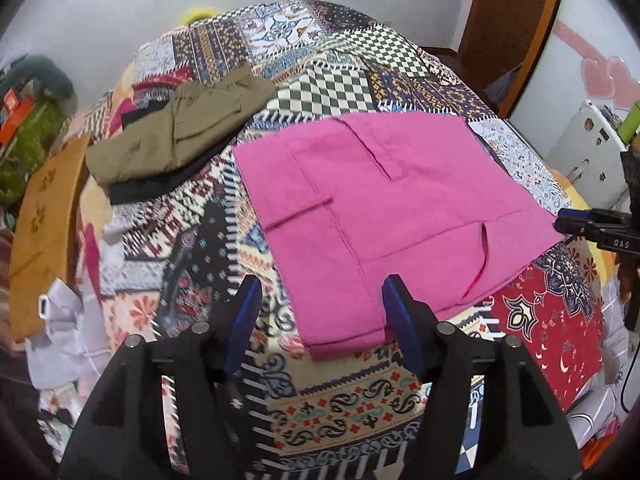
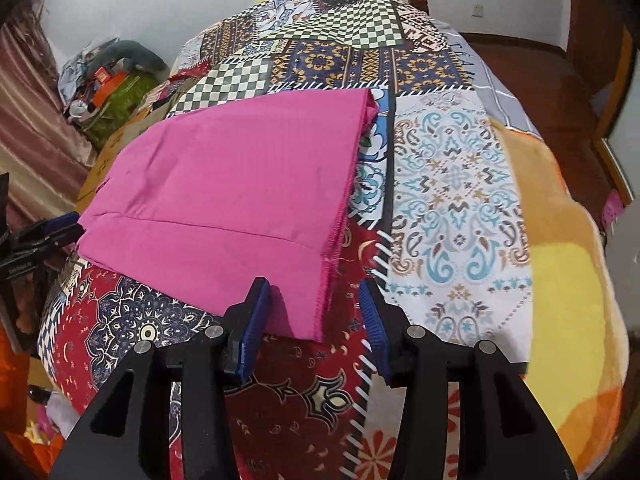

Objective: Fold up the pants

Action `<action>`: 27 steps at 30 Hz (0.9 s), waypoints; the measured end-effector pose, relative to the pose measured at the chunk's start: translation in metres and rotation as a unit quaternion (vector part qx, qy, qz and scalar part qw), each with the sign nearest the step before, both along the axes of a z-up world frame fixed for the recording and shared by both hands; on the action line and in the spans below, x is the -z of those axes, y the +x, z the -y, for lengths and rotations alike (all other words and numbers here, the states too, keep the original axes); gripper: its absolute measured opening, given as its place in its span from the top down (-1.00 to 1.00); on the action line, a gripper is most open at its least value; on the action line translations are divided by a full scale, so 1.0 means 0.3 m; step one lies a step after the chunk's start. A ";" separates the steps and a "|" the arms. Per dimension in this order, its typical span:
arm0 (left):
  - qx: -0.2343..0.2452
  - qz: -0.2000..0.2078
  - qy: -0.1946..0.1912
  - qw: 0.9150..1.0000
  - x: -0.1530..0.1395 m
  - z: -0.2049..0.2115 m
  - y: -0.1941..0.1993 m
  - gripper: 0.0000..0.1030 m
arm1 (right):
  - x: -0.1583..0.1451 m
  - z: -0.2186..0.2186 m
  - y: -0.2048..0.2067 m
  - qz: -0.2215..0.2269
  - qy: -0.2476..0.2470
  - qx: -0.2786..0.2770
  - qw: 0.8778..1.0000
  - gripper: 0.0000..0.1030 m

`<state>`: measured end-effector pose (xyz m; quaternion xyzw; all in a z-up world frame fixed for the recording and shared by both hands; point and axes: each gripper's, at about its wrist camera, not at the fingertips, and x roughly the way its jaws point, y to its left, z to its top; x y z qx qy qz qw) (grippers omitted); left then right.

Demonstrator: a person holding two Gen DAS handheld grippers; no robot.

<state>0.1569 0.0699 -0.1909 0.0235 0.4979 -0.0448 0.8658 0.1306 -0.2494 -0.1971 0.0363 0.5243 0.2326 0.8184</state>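
The pink pants [image 1: 392, 216] lie folded flat on the patchwork bedspread [image 1: 344, 396]. In the left wrist view my left gripper [image 1: 320, 292] is open, its blue-padded jaws either side of the near waist corner of the pants, empty. In the right wrist view the pants [image 2: 224, 200] lie ahead and to the left. My right gripper [image 2: 314, 296] is open, its jaws either side of the near hem corner, empty. The right gripper also shows at the right edge of the left wrist view [image 1: 560, 222], at the pants' far corner.
A pile of folded olive and black clothes [image 1: 176, 136] lies at the far left of the bed. An orange blanket [image 2: 568, 280] covers the bed's right side. Clutter [image 2: 108, 88] lies beside the bed at the left. A wooden door frame [image 1: 516, 32] stands at the back right.
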 end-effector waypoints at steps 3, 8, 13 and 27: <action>-0.014 0.017 0.008 1.000 -0.042 -0.031 0.025 -0.24 | -0.035 0.002 0.015 0.017 -0.009 0.000 1.000 0.16; -0.054 0.027 -0.006 0.998 -0.084 -0.112 0.126 -0.25 | -0.119 0.000 0.083 0.057 0.009 0.015 0.998 0.00; -0.081 0.025 -0.006 0.996 -0.073 -0.177 0.248 -0.25 | -0.157 -0.031 0.198 0.079 0.014 0.021 0.997 -0.03; -0.117 -0.046 -0.055 0.991 0.116 -0.254 0.474 -0.25 | 0.031 -0.127 0.566 0.033 -0.005 0.014 0.999 -0.03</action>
